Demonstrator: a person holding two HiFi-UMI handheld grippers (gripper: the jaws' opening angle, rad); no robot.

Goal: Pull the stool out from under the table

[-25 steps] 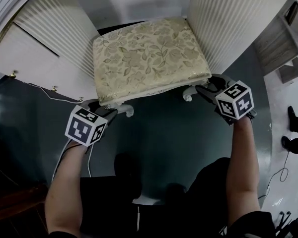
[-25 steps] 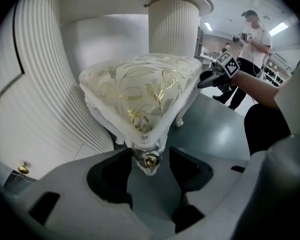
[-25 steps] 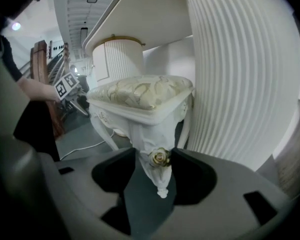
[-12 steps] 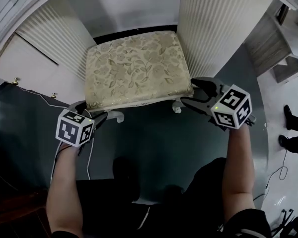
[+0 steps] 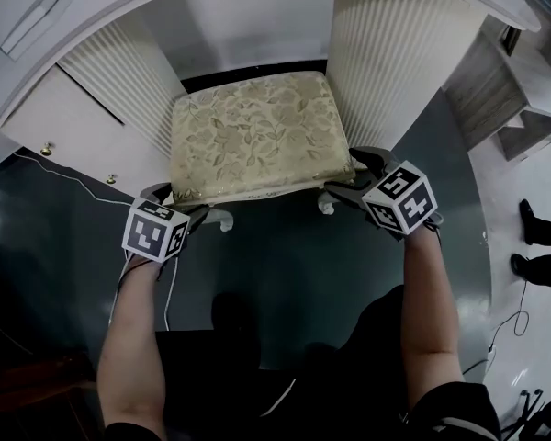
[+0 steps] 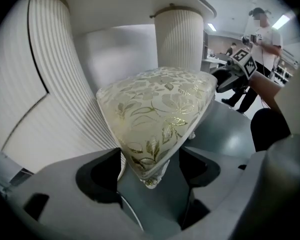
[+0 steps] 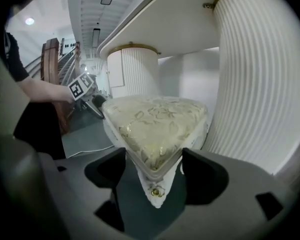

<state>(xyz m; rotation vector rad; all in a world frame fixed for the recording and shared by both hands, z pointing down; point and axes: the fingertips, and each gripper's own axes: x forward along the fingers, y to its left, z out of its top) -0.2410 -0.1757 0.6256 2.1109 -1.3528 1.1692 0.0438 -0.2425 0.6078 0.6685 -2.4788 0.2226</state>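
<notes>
While both pairs of fingers had just been opening, the stool [image 5: 257, 136] stood on the dark floor [image 5: 303, 265]. Its far part was in the gap between the two ribbed columns of the bench [image 5: 399, 53], and its near edge was out toward the person. The left gripper [image 5: 182, 200] was at the near left corner of the seat and the right gripper [image 5: 349, 177] at the near right corner. In the left gripper view the corner pointed in between the fingers [image 6: 100, 176], but they were released and did not press on it. The right gripper view showed the same: fingers [image 7: 205, 176] apart, corner between them. So the stool lay just on the far side of both grippers, each hand equally near to its own corner. The seat looked almost square. I judged that any further pull would have to go straight to the near side, along the gap, both corners together, so that the stool would not turn against a column.
</notes>
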